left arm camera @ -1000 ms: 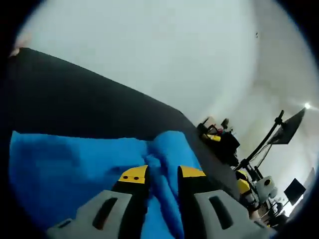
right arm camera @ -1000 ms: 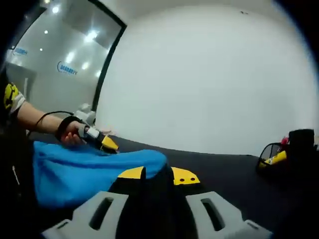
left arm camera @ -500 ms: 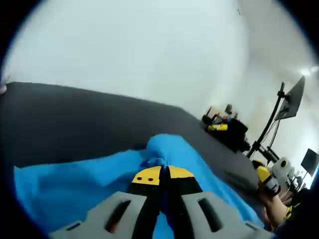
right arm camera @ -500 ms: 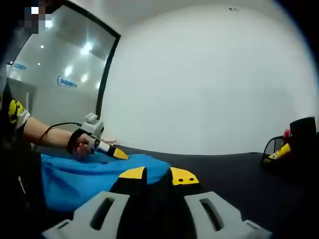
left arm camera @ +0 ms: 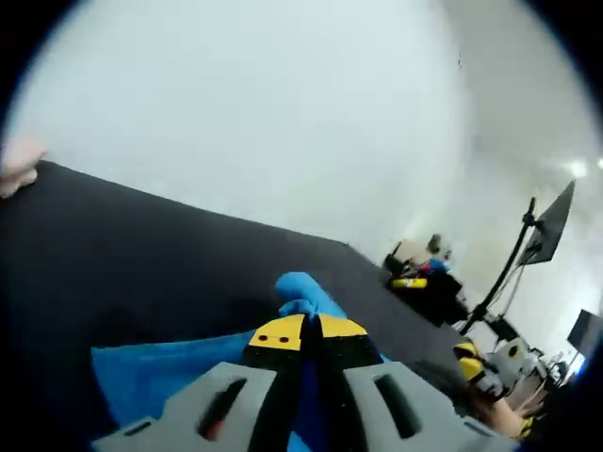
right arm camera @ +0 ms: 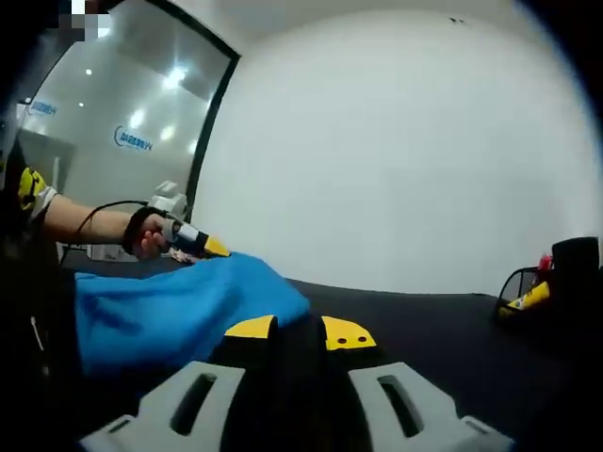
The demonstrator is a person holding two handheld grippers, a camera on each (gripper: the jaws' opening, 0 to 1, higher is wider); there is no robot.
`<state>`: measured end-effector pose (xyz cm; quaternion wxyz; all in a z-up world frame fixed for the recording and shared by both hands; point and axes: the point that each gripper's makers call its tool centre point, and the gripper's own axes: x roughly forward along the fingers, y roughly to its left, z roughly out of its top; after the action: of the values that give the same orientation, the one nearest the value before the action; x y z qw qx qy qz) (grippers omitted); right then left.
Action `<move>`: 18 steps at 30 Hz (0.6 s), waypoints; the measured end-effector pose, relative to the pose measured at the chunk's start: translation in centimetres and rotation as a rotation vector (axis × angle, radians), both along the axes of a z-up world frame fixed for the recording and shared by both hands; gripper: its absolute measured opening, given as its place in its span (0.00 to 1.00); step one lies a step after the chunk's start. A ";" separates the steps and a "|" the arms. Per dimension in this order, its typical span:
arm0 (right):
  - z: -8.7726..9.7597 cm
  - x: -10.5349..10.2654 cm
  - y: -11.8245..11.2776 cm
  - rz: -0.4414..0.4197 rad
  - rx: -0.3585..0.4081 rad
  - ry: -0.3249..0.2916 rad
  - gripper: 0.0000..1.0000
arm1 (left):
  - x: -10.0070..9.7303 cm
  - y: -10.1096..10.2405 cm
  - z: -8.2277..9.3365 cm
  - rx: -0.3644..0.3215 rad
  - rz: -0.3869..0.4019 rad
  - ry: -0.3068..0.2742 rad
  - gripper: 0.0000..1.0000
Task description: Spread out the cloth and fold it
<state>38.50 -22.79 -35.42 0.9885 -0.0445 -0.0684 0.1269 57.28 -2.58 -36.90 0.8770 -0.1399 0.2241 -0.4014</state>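
In left tongs (left arm camera: 306, 331), cloth (left arm camera: 160, 372) now higher

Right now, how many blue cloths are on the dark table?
1: a soft blue cloth, bunched on the dark table, pinched by the left gripper. Others may be hidden.

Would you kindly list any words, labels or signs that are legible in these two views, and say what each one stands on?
Blue logo with lettering on the glass partition, right gripper view: too blurred to read.
Fainter blue mark further left on the same glass: too blurred to read.
Left gripper view: no text.
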 end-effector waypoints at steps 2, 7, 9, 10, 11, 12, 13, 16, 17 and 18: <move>0.0 -0.1 0.1 -0.002 -0.006 -0.004 0.16 | 0.3 0.7 -2.9 0.032 0.029 0.093 0.01; 0.1 -0.2 0.3 0.003 -0.014 -0.012 0.16 | -0.5 0.8 -5.6 -0.129 0.027 0.255 0.02; -0.1 -0.1 0.4 0.003 -0.020 -0.002 0.16 | -0.4 1.2 -5.1 -0.129 0.028 0.223 0.03; -0.1 -0.1 0.4 0.004 -0.023 -0.001 0.16 | -0.2 1.6 -4.4 -0.137 0.037 0.216 0.04; -0.1 -0.2 0.5 0.006 -0.025 -0.003 0.16 | -0.2 1.9 -4.2 -0.141 0.040 0.219 0.04; 0.0 -0.2 0.6 0.008 -0.028 -0.007 0.16 | -0.2 2.3 -3.8 -0.146 0.038 0.220 0.04; 0.0 -0.3 0.7 0.010 -0.029 -0.010 0.16 | -0.7 2.5 -3.8 -0.118 0.007 0.215 0.04; 0.0 -0.2 0.6 0.011 -0.031 -0.010 0.16 | -3.3 3.1 -4.0 -0.072 -0.060 0.253 0.04; 0.0 -0.2 0.6 0.010 -0.031 -0.010 0.16 | -4.5 3.3 -3.6 -0.089 -0.089 0.270 0.04; 0.0 -0.2 0.6 0.010 -0.032 -0.010 0.16 | -6.7 3.4 -3.0 -0.122 -0.140 0.298 0.04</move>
<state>38.28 -22.21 -35.41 0.9867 -0.0605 -0.0717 0.1327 50.54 0.77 -39.93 0.7939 -0.2347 0.3360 -0.4492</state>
